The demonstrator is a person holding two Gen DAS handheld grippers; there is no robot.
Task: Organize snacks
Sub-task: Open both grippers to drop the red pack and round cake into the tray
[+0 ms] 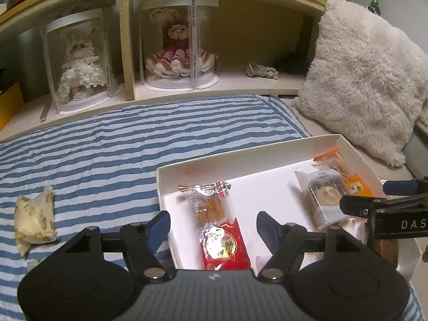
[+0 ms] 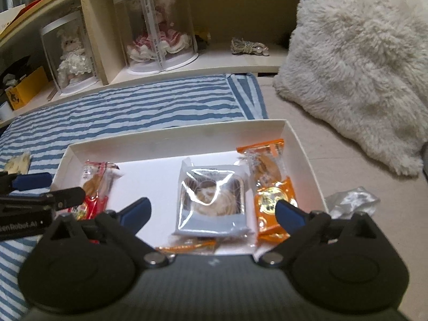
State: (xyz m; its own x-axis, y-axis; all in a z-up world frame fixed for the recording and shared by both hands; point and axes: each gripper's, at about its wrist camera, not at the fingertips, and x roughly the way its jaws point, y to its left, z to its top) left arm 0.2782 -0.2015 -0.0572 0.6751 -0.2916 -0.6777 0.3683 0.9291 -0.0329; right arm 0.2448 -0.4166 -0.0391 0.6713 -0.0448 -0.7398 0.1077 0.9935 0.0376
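A white shallow box lies on the bed. In it are a red cracker packet, a clear packet with a pastry and an orange cracker packet. My left gripper is open, empty, over the box's left part with the red packet between its fingers. My right gripper is open, empty, over the pastry packet. A yellow-patterned snack packet lies on the striped quilt left of the box. Another orange packet peeks out below the pastry.
A blue-striped quilt covers the bed. A fluffy white cushion stands at the right. A headboard shelf holds two dolls in clear cases. A crumpled silver wrapper lies right of the box.
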